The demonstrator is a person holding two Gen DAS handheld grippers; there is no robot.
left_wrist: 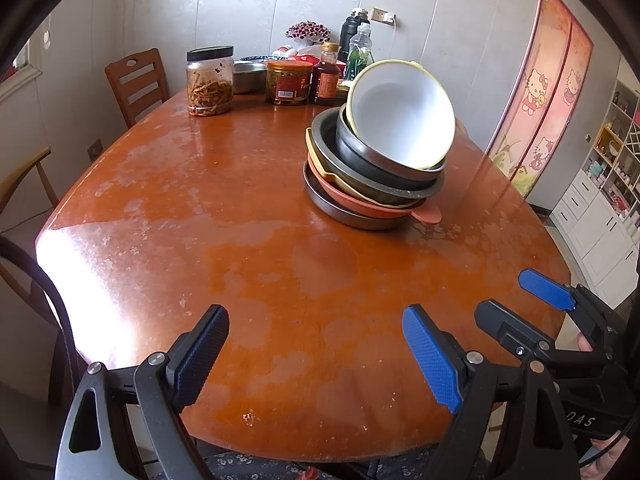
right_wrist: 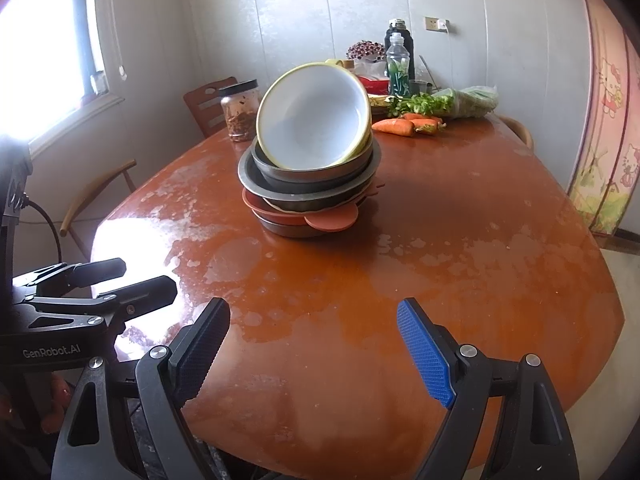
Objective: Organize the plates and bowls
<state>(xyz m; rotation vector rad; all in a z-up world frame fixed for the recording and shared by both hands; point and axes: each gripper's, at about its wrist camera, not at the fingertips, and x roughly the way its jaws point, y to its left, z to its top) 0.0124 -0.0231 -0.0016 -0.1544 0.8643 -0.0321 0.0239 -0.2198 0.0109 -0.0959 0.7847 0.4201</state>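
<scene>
Both jaws gape empty, left gripper (left_wrist: pixel 316 354) and right gripper (right_wrist: pixel 314 350) poised over the table (left_wrist: pixel 248 216), well short of the teetering stack (left_wrist: pixel 372 184). Steel pans look rigid, slippery; the tilted white bowl (left_wrist: pixel 400 116) seems light, best pinched by its rim.

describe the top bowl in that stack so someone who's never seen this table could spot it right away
On the worn orange-brown wooden table, one stack of dishes stands alone in the middle, away from the jars and vegetables at the far end. The bowl crowns that stack. Unlike the grey metal and terracotta pieces beneath, it is white inside with a yellow-green rim, and sits steeply tilted, mouth facing the camera.
</scene>
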